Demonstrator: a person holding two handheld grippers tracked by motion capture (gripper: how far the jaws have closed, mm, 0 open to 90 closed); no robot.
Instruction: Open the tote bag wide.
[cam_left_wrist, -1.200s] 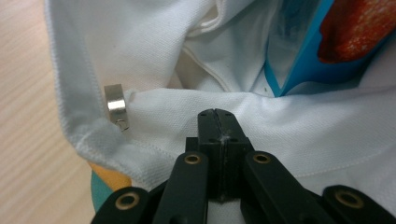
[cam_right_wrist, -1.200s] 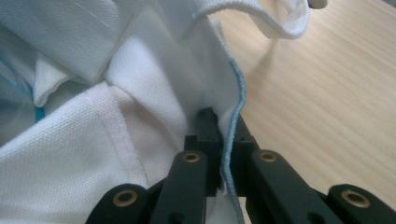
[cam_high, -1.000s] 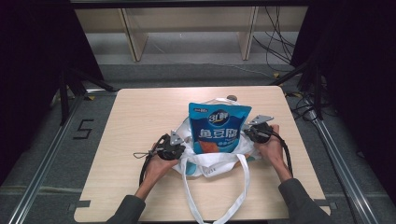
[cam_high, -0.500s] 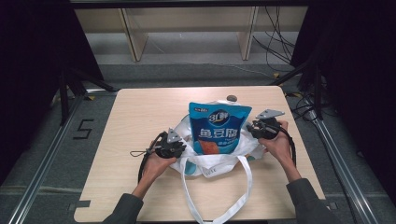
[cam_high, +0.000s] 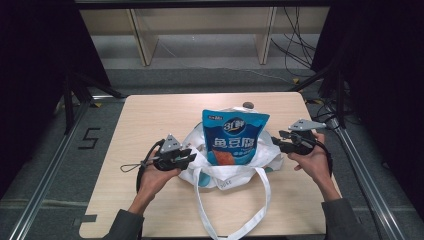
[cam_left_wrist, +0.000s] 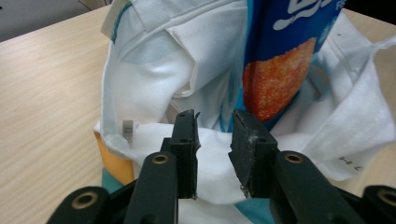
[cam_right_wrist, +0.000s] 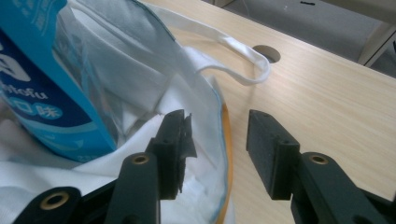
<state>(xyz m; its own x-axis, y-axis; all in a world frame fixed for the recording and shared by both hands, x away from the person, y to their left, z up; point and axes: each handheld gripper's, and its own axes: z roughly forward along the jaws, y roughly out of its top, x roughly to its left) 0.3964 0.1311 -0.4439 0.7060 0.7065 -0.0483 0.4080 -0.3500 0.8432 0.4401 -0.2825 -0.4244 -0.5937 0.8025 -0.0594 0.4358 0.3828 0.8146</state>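
Observation:
A blue snack pouch (cam_high: 234, 137) stands upright inside a crumpled white tote bag (cam_high: 220, 172) in the middle of the wooden table (cam_high: 150, 120). My left gripper (cam_high: 192, 157) hovers at the tote's left side, and its jaws have just been opening. In the left gripper view the gripper (cam_left_wrist: 214, 119) is open, with white cloth (cam_left_wrist: 154, 70) lying behind the gap and the pads pressing nothing. My right gripper (cam_high: 276, 143) sits off the tote's right side, its jaws also just opening. The right gripper (cam_right_wrist: 217, 119) is open over the tote's orange-edged rim (cam_right_wrist: 226, 140), clear of the pouch (cam_right_wrist: 37, 79).
The tote's long white straps (cam_high: 260, 200) trail toward the table's front edge. A round hole (cam_high: 248, 105) sits in the tabletop behind the bag. Metal rails (cam_high: 50, 170) run along both sides, and a wooden shelf frame (cam_high: 145, 40) stands beyond the table.
Both grippers have let go of the tote's sides, opened, and drawn up and outward from it. The pouch stays standing in the bag.

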